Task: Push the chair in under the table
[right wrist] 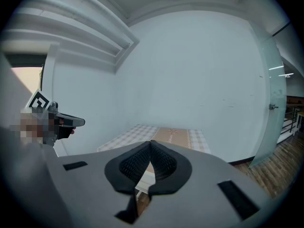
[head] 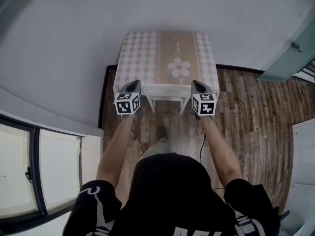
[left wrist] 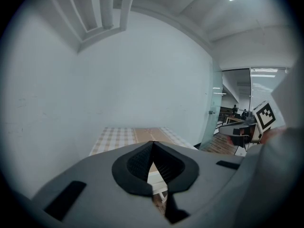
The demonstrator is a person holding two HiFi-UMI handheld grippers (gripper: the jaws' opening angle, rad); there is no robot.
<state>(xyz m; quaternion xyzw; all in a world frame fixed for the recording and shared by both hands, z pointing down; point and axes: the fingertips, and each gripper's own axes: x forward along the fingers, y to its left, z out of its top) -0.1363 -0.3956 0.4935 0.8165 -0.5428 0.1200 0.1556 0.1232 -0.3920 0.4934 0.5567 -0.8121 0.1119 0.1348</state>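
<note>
Floorboards [head: 246, 112] of dark wood are covering the room, and a pale wall [head: 74, 28] is closing it off from 9 to 1 o'clock in the head view. At 12 o'clock a small worktop [head: 140, 53] is standing close against that wall. It is wearing a checked cloth [head: 204, 58] with a tan strip down the middle and a white flower [head: 178, 68] printed on it. The white chair [head: 167, 91] is sitting at the worktop's near edge, with its frame showing just below the cloth and its legs reaching onto the boards. A window [head: 19, 171] is showing at 8 o'clock and a frosted glass door [head: 288, 60] at 2 o'clock. The left gripper [head: 133, 84] is hovering at the chair's 9 o'clock side and the right gripper [head: 197, 84] at its 3 o'clock side. Whether either is touching the chair cannot be told. Both pairs of jaws are pressing together at the tips, gripping nothing.
</note>
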